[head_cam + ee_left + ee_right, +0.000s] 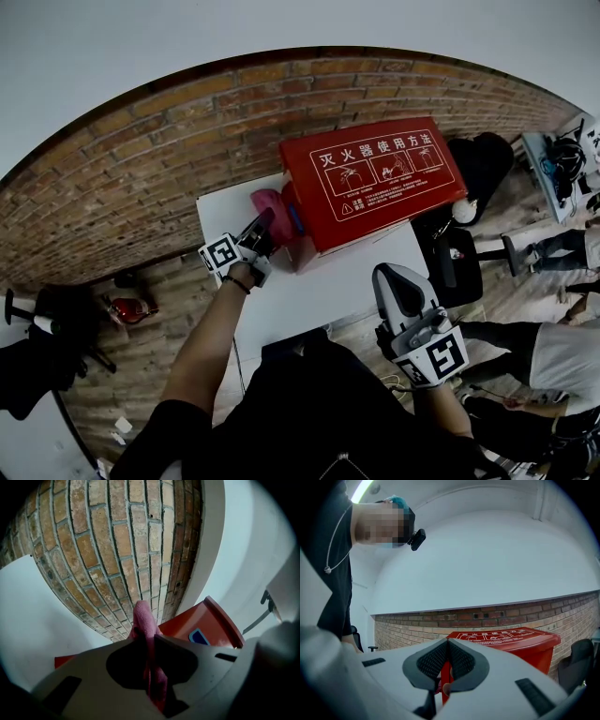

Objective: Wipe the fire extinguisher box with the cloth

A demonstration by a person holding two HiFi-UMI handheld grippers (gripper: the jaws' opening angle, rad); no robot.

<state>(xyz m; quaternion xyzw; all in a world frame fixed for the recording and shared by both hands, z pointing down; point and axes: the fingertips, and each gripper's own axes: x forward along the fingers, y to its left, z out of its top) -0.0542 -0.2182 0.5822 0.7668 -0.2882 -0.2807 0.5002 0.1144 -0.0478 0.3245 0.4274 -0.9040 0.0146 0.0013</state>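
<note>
**A:** Where is the red rectangular fire extinguisher box (pixel 375 178) with the white diagrams on its lid?

**B:** It lies on the white tabletop (pixel 309 291), close to the brick wall (pixel 169 159).

**A:** And the pink fabric cloth (pixel 272 206)?

**B:** It is bunched against the box's left end, and the left tool (pixel 145 639) has its jaws clamped on it.

**A:** The right tool (pixel 447 656)?

**B:** Its jaws are pressed together with nothing between them. It is held near the tabletop's front edge, apart from the box.

Brick wall (pixel 141 159), white upper wall (pixel 487 564) — white table (pixel 309 291), plank floor (pixel 511 295).
</note>
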